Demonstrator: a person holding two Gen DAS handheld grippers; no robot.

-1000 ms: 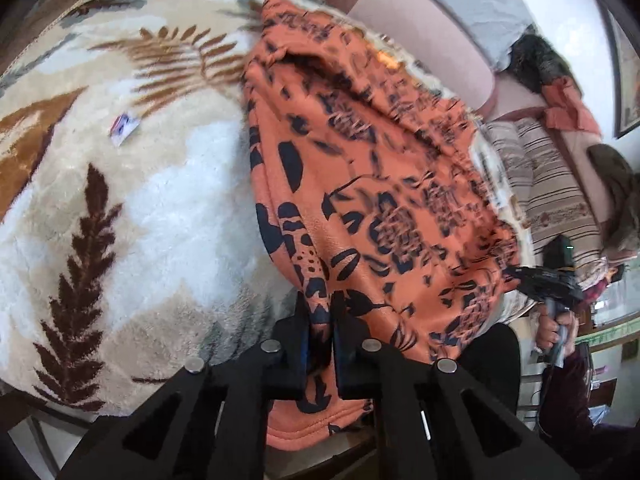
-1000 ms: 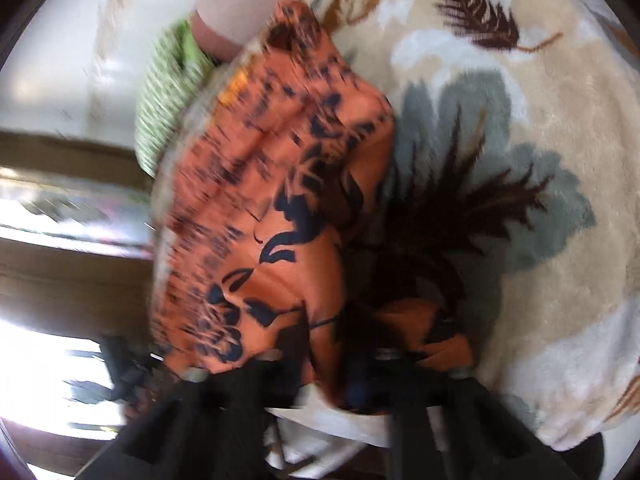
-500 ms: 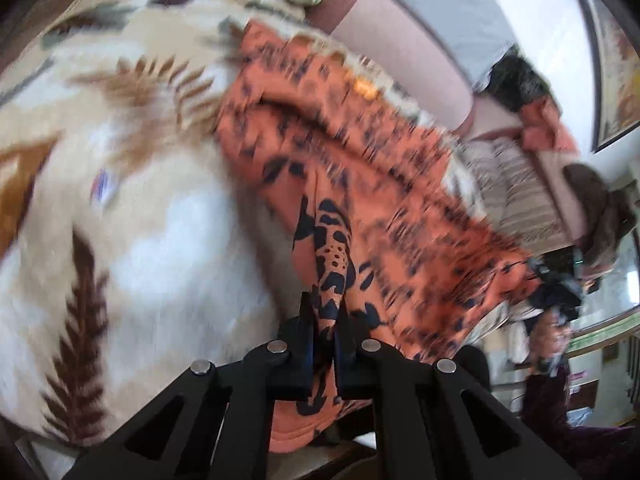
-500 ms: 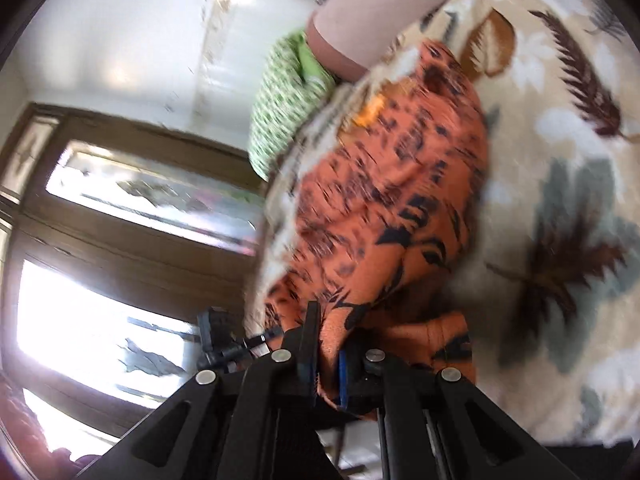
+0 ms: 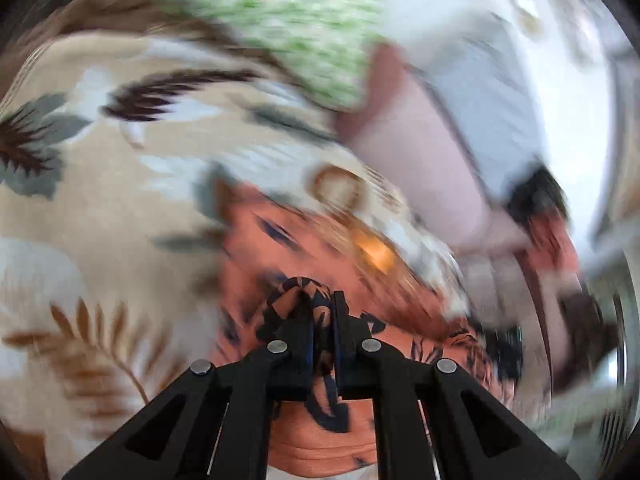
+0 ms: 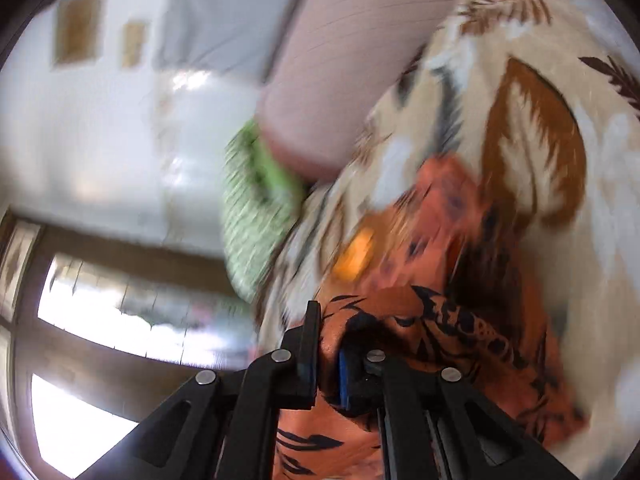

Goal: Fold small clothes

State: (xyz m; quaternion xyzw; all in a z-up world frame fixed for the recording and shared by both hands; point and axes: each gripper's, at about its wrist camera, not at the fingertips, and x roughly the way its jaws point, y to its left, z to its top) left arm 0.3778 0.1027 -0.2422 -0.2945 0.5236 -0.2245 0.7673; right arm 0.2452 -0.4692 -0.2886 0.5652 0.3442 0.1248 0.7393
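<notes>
An orange garment with a dark floral print (image 5: 264, 240) lies on a plush leaf-patterned blanket (image 5: 100, 200). My left gripper (image 5: 322, 312) is shut on a bunched fold of it, which arches up over the fingertips. In the right wrist view the same garment (image 6: 452, 320) drapes from my right gripper (image 6: 330, 336). Its jaws are opening slightly, with a fold of cloth still wedged between them against the blue pad. The far part of the garment is blurred in both views. The blanket (image 6: 520, 128) fills the right side there.
A green patterned pillow (image 5: 280, 20) and a pink bolster (image 5: 420, 152) lie at the far end of the bed. In the right wrist view the pillow (image 6: 252, 208) and bolster (image 6: 340, 60) sit by a white wall, with a bright window (image 6: 120, 320) at the left.
Both grippers have swept forward over the blanket toward the pillow end, carrying the near edge of the orange garment over its far part. The right jaws have parted a little.
</notes>
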